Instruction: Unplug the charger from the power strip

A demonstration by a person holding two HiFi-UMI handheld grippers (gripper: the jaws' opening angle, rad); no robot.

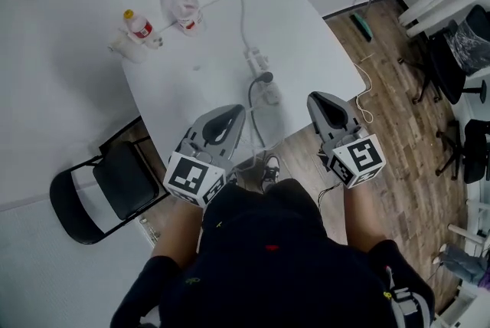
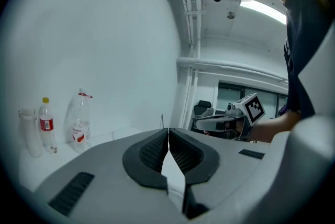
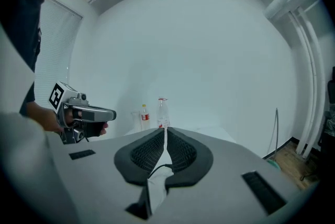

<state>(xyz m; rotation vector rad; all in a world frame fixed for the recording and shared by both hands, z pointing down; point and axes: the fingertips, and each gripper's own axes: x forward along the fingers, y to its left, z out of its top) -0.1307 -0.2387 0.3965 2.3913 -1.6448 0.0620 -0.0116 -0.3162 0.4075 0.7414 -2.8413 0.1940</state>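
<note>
- The power strip (image 1: 254,57) is lying on the white table (image 1: 199,81), near its middle, running roughly from 12 to 6 o'clock in the head view.
- The charger (image 1: 266,77) is sitting plugged into the strip, toward its near end, and its black cable (image 1: 253,108) is curving off toward 6 o'clock and over the table's near edge.
- The left gripper (image 1: 228,118) is hovering at the table's near edge, at about 7 o'clock from the charger and apart from it. In its own view the left gripper (image 2: 168,131) is showing its fingers pressed together at the tips, with nothing caught between them.
- The right gripper (image 1: 325,106) is hovering at about 4 o'clock from the charger, also apart from it. In its own view the right gripper (image 3: 165,131) is showing its fingers closed tip to tip and holding nothing.
- Both grippers are pointing roughly toward 12 o'clock, side by side, with the charger's cable passing between them.
- A red-labelled bottle (image 1: 139,26) and a clear bottle (image 1: 182,4) are standing at the far corner, at about 10 o'clock from the strip.
- A black folding chair (image 1: 115,185) is standing on the floor at 8 o'clock from the table.
</note>
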